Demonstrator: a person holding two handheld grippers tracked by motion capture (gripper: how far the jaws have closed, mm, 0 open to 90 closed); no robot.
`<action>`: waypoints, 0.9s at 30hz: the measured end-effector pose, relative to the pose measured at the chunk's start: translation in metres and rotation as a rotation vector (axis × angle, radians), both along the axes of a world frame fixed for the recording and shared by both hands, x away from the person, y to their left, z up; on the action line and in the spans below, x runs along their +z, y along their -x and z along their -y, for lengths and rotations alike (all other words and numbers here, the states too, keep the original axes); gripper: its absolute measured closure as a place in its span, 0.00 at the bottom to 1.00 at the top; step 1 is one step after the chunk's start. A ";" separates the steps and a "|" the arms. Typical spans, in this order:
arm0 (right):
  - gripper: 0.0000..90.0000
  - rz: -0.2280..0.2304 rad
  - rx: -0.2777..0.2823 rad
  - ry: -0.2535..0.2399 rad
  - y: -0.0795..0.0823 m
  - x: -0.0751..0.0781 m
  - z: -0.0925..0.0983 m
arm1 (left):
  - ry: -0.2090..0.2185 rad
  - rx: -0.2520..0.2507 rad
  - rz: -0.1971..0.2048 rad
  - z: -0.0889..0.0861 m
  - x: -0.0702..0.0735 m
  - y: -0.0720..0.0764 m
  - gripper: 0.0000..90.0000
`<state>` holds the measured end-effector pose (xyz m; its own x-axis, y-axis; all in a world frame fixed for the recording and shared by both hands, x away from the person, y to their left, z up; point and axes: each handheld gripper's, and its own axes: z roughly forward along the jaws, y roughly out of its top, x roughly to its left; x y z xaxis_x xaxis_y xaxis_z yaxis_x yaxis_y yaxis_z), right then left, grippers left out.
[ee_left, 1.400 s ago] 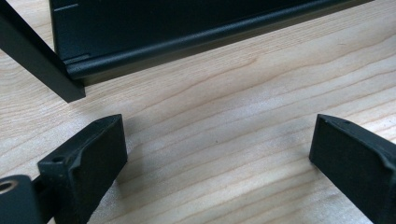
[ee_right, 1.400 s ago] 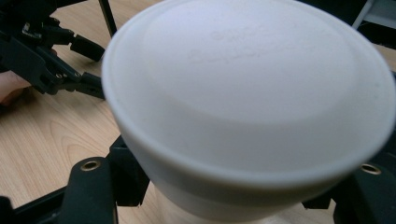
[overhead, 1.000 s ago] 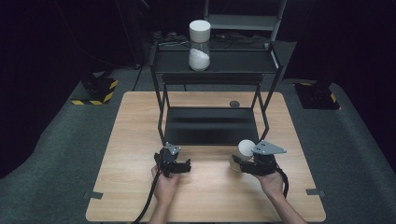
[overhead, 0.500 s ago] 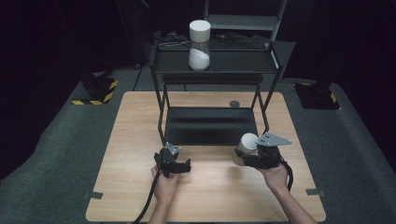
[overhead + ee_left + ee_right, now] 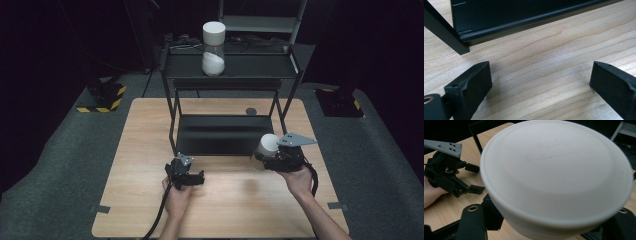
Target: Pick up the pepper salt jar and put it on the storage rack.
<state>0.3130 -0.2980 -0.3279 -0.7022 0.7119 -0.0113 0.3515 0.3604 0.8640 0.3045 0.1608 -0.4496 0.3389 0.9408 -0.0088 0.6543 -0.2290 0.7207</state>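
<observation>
Faint embossed lettering marks the white lid (image 5: 564, 170), too blurred to read

We see a jar (image 5: 266, 148) with a wide, round white lid at the lower right of the high view, held clear of the bench in the right tongs (image 5: 260, 159) — tipped over, its lid turned toward the upper left of the frame. In the right gripper view the lid's smooth, slightly domed top — faintly embossed — fills the middle of the frame.
</observation>
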 end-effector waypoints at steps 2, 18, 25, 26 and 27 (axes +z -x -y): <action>0.38 0.001 0.001 0.004 -0.001 0.005 0.000 | 0.000 0.000 0.000 0.000 0.000 0.000 0.05; 0.38 0.017 0.000 0.009 -0.008 0.042 0.007 | 0.000 0.000 0.000 0.000 0.000 0.000 0.05; 0.38 0.019 0.000 0.007 -0.012 0.060 0.008 | 0.000 0.000 0.000 0.000 0.000 0.000 0.05; 0.38 0.020 0.001 0.010 -0.013 0.062 0.008 | 0.000 0.000 0.000 0.000 0.000 0.000 0.05; 0.38 0.022 0.002 0.012 -0.013 0.064 0.007 | 0.000 0.000 0.000 0.000 0.000 0.000 0.05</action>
<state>0.3260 -0.3055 -0.2635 -0.7032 0.7101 -0.0358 0.3314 0.3719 0.8671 0.3045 0.1607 -0.4496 0.3386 0.9409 -0.0090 0.6544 -0.2287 0.7207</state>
